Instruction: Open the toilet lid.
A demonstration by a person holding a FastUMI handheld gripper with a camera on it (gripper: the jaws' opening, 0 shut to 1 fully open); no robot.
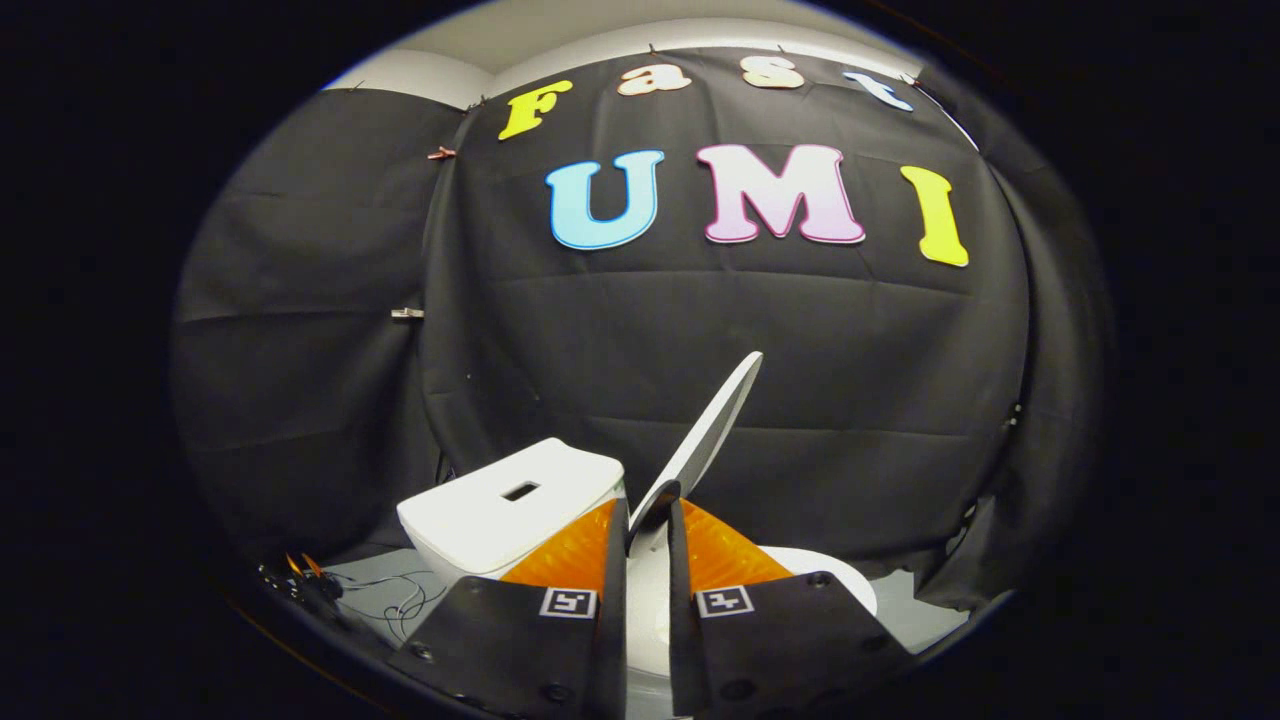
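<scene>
A white toilet stands low before the black cloth wall. Its tank (510, 505) lies left of my fingers, with a dark slot in its top. The white lid (712, 425) is raised and tilted, seen edge-on, rising up and to the right from between my fingertips. My gripper (648, 512) is shut on the lid's lower edge, with a finger pressing each face. The white seat rim (835, 575) curves out to the right behind the right finger; the bowl beneath is hidden by the fingers.
Loose wires (400, 595) and small dark parts (300, 580) lie on the grey floor left of the tank. The black cloth wall hangs close behind the toilet and wraps around both sides.
</scene>
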